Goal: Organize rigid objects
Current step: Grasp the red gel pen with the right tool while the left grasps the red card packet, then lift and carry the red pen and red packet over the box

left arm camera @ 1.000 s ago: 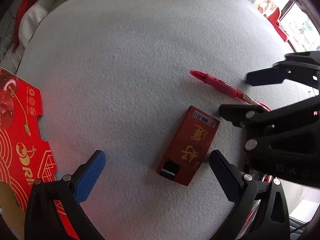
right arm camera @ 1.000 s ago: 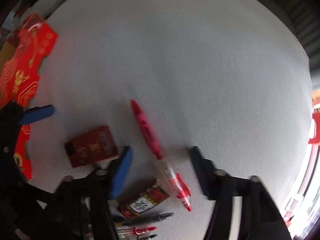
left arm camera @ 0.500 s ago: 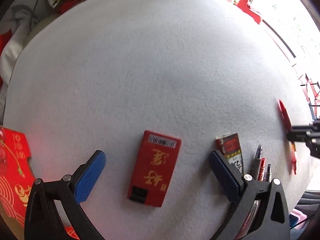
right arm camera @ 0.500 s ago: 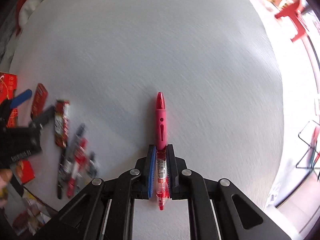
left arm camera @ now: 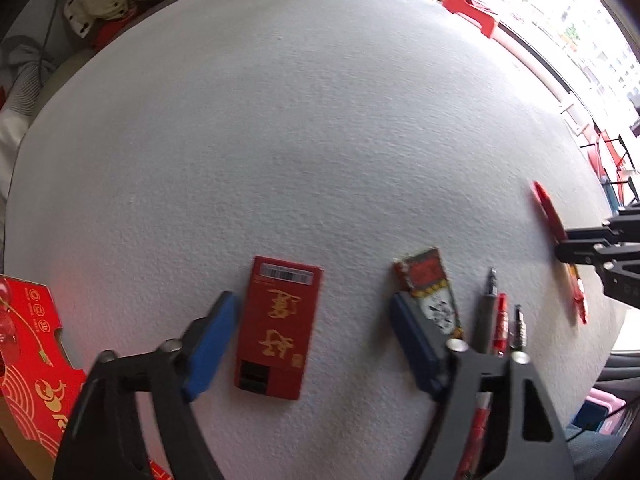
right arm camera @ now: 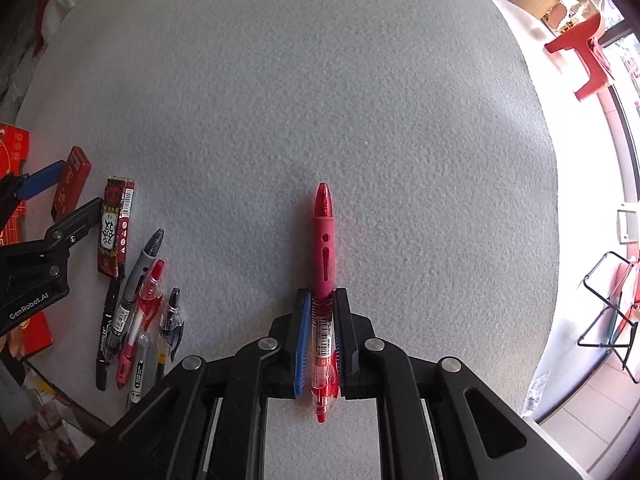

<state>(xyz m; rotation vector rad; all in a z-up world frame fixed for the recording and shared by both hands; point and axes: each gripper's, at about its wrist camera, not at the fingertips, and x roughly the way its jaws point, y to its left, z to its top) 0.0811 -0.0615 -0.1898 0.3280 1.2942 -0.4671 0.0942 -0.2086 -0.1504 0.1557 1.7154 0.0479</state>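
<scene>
A: Left wrist view first. The left tongs (left arm camera: 312, 344) are closing round the red box (left arm camera: 278, 326), which lies flat on the worktop (left arm camera: 300, 140); the pads are not on it yet. What worries you?

B: The right pad (left arm camera: 414, 344) sits just beside the small packet (left arm camera: 430, 294), maybe touching it. As the jaws come in, that pad could drag the packet, or shove it into the pens (left arm camera: 500, 316) next to it. The box also sits nearer the left pad, so it may slide or twist before it is caught.

A: And the right wrist view?

B: The right tongs (right arm camera: 323, 336) are clamped on the red pen (right arm camera: 324, 264), low on its clear barrel, with most of its length sticking out ahead over bare worktop. A round, smooth barrel held near one end could pivot or slip, I'd judge.

A: Anything about where it goes?

B: The pen group (right arm camera: 136, 312) lies at far left, close under the left tongs (right arm camera: 52, 220). Carrying the pen over there risks the two tools meeting.
</scene>
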